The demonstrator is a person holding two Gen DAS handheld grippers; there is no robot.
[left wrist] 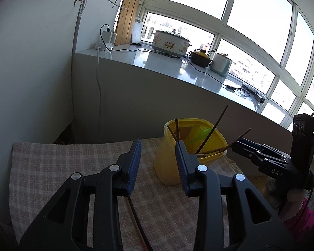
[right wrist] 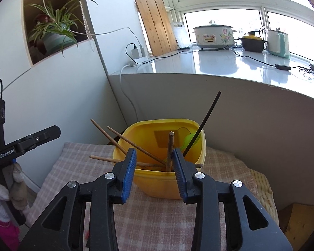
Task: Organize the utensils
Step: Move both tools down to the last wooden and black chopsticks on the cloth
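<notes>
The left gripper (left wrist: 158, 144) stands partly open with nothing between its blue pads; through the gap shows only the checked cloth (left wrist: 62, 167) that covers the worktop. A dark chopstick (left wrist: 136, 215) lies on the cloth under this gripper, running toward the near edge. Just beyond its right finger stands the yellow container (left wrist: 167, 167), near the far right corner of the cloth.

The right gripper (right wrist: 153, 152) is likewise partly open and grips nothing. It hangs over the near rim of the yellow container (right wrist: 157, 184), and a brown chopstick (right wrist: 170, 150) stands nearly upright in the gap between its fingers, touching neither pad as far as can be told. More brown chopsticks (right wrist: 119, 138) lean out over the container's left rim, a black chopstick (right wrist: 205, 123) leans out to the far right, and a green spoon (right wrist: 189, 140) rests inside against the far wall.

Behind the container rises a pale wall topped by a white sill (right wrist: 198, 64) that carries a flowered cooker (right wrist: 214, 36), a dark pot (right wrist: 252, 42) and a pale green appliance (right wrist: 278, 42) under the windows.
</notes>
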